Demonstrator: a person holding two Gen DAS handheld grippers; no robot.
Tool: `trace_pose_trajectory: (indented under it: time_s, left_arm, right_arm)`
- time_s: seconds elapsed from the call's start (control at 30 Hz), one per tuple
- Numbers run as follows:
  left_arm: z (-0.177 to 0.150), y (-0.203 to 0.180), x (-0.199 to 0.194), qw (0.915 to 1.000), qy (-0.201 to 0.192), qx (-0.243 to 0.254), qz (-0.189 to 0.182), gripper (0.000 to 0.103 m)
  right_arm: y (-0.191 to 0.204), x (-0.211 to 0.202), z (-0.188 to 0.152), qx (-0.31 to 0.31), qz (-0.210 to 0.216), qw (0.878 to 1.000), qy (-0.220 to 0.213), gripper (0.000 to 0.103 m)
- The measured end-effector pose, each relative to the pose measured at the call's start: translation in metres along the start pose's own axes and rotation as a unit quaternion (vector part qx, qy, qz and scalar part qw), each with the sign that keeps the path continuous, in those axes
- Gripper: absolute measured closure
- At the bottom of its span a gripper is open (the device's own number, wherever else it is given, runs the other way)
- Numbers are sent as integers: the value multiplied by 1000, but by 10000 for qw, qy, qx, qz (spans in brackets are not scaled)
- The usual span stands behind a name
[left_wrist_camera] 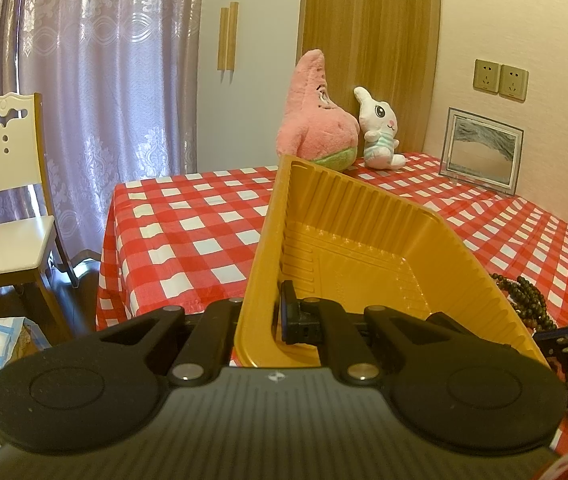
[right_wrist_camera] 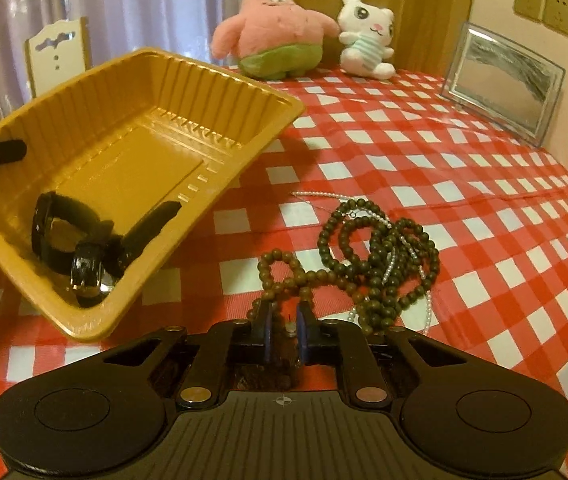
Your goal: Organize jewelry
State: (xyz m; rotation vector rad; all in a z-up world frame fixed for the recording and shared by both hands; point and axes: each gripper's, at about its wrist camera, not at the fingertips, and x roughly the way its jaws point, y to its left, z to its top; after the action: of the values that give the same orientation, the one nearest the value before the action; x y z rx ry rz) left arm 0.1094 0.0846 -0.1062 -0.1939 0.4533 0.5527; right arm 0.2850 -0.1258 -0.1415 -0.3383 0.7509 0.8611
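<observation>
My left gripper point(left_wrist_camera: 271, 312) is shut on the near rim of a yellow plastic tray point(left_wrist_camera: 364, 240) and holds it tilted above the table. In the right wrist view the tray point(right_wrist_camera: 131, 132) hangs at the left with a black watch point(right_wrist_camera: 79, 244) lying in its low corner. My right gripper point(right_wrist_camera: 284, 332) is shut on a strand of the dark wooden bead necklace point(right_wrist_camera: 368, 256), whose heap lies on the checkered cloth with a thin white pearl strand point(right_wrist_camera: 394, 260) tangled in it. The beads also show at the right of the left wrist view point(left_wrist_camera: 528, 300).
The table has a red and white checkered cloth point(right_wrist_camera: 464, 200). A pink star plush point(right_wrist_camera: 271, 20), a white bunny plush point(right_wrist_camera: 366, 32) and a glass picture frame point(right_wrist_camera: 504, 80) stand at the back. A white chair point(left_wrist_camera: 7, 200) stands left of the table.
</observation>
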Motion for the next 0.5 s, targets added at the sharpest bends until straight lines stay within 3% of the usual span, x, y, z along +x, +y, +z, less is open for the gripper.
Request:
trace_pose_trajectory:
  time_s: [0.03,0.4,0.5]
  left_arm:
    - [0,0,0,10000,-1,-6,2,98]
    - [0,0,0,10000,-3,6,-1,98]
    - [1,0,0,10000,0,17,-10,98]
  right_arm:
    - [-1,0,0,49,-1,10000,6,96]
    - [-7,-5,-2,182,-14,9998,-41,101]
    - [-19,-10,-1,644,113,9978,-150,101]
